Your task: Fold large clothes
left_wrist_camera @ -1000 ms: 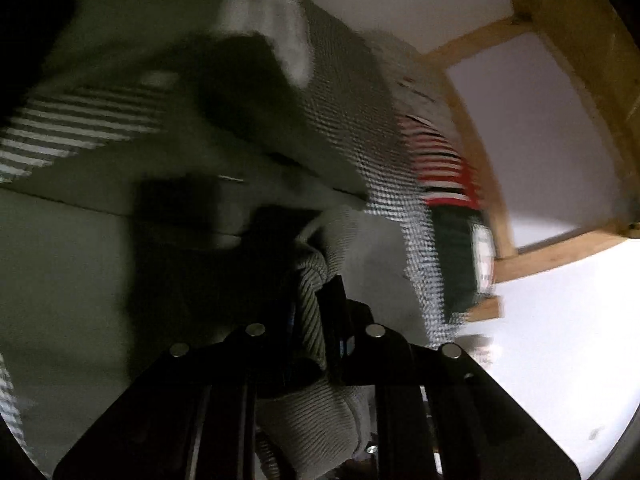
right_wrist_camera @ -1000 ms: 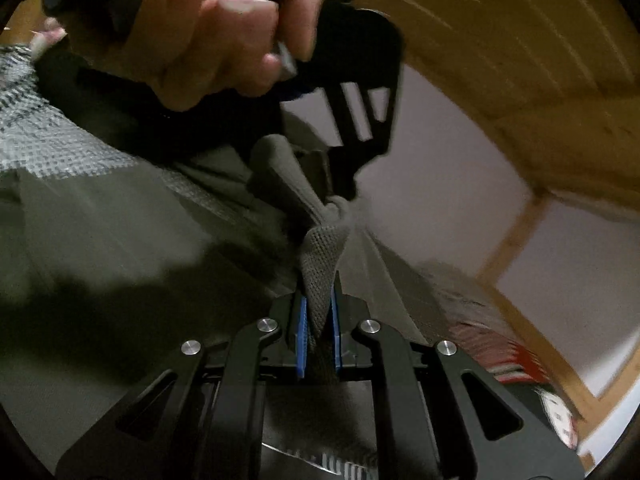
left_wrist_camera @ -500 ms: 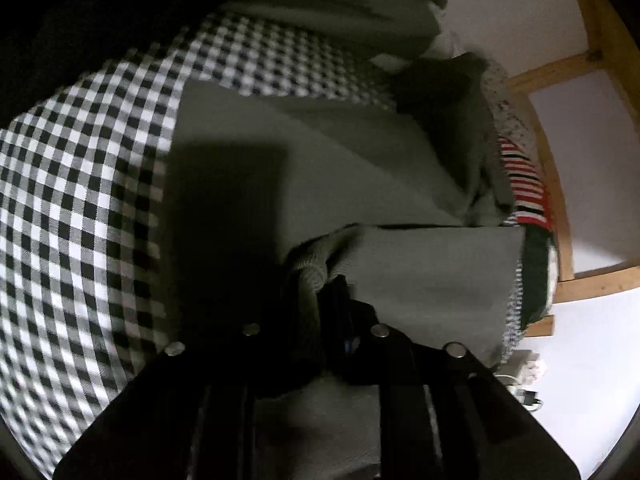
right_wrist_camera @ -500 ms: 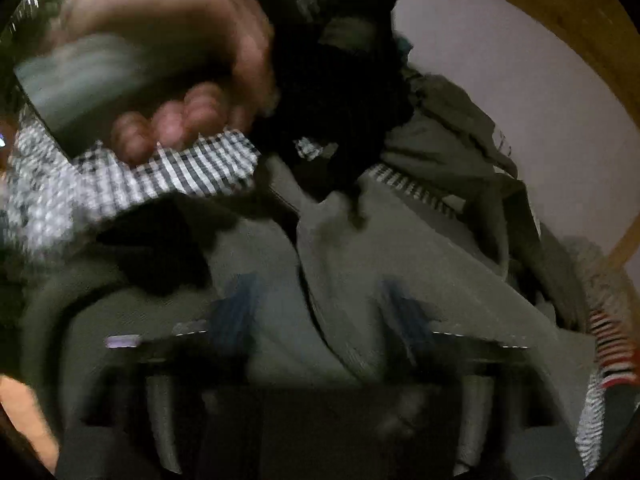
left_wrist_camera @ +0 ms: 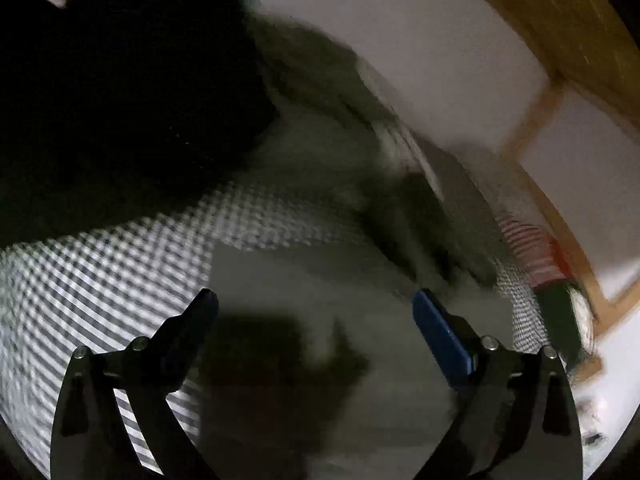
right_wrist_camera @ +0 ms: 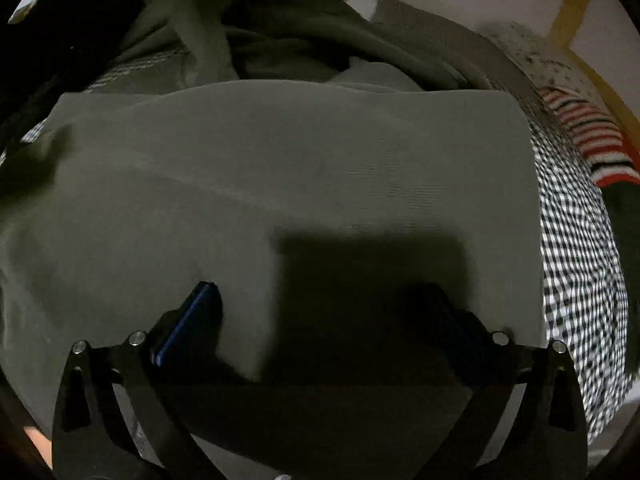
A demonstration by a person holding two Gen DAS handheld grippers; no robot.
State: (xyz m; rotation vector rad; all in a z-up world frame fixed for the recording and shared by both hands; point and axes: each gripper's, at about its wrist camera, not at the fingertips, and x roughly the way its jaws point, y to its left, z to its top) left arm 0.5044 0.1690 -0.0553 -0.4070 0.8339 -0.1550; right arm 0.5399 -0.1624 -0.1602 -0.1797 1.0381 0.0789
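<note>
The olive-grey garment [right_wrist_camera: 304, 168] lies flat directly below both grippers, long axis across the view; the right gripper [right_wrist_camera: 320, 312] is spread empty, the left gripper [left_wrist_camera: 316, 312] is opening, nothing between its jaws.

Black-and-white gingham sheet [right_wrist_camera: 576, 272] covering the bed, olive-green folded garment [right_wrist_camera: 280, 184] lying flat on it, more rumpled olive clothing [right_wrist_camera: 280, 36] heaped behind, red-and-white striped knit [right_wrist_camera: 592, 140] at the sheet's far right edge, wooden frame [left_wrist_camera: 560, 216] beside.
</note>
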